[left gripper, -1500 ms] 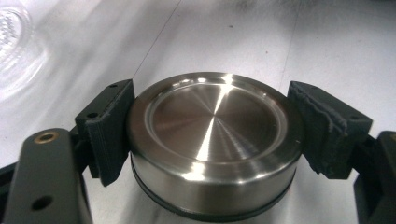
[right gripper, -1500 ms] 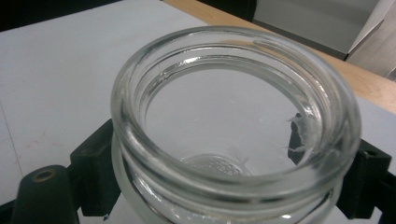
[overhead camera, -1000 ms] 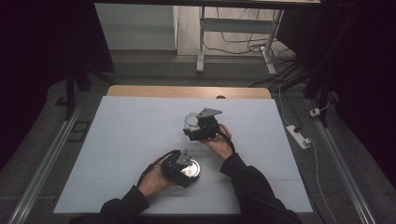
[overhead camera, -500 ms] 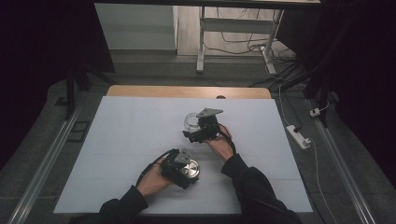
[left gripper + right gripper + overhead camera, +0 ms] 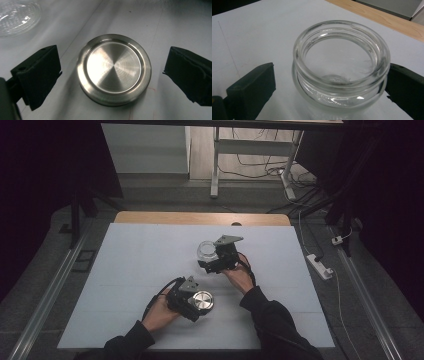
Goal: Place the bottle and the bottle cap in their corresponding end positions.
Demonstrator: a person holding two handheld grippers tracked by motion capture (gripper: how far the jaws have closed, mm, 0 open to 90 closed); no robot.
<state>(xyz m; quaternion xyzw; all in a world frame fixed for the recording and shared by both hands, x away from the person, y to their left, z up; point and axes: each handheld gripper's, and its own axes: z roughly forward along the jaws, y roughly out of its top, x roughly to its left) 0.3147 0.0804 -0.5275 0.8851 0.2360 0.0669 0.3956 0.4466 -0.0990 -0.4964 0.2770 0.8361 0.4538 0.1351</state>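
A: Report the condition of the left gripper [image 5: 196, 304].

B: Its jaws stand wide apart. In the left gripper view a round metal lid [image 5: 114, 69] lies flat on the white table cover [image 5: 175, 22] between them, with a clear gap on each side. Nothing is gripped. The lid is brushed steel with a raised rim and fine concentric marks; no brand or writing can be read on it.

A: And the right gripper [image 5: 212, 260]?

B: Also spread. In the right gripper view a glass jar [image 5: 341, 67] stands upright between the jaws. One jaw is well clear of the glass; the other lies right at the jar's side, and contact cannot be confirmed. The jar is not clamped.

A: Jar contents?

B: Empty. The mouth is uncovered, and the base is visible through the clear glass. It carries no label or print.

A: Positions on the table?

B: In the high view the jar [image 5: 206, 251] stands near the middle of the white cover. The lid [image 5: 202, 300] lies nearer the person, apart from the jar. A strip of wooden tabletop [image 5: 200, 218] shows along the far edge.
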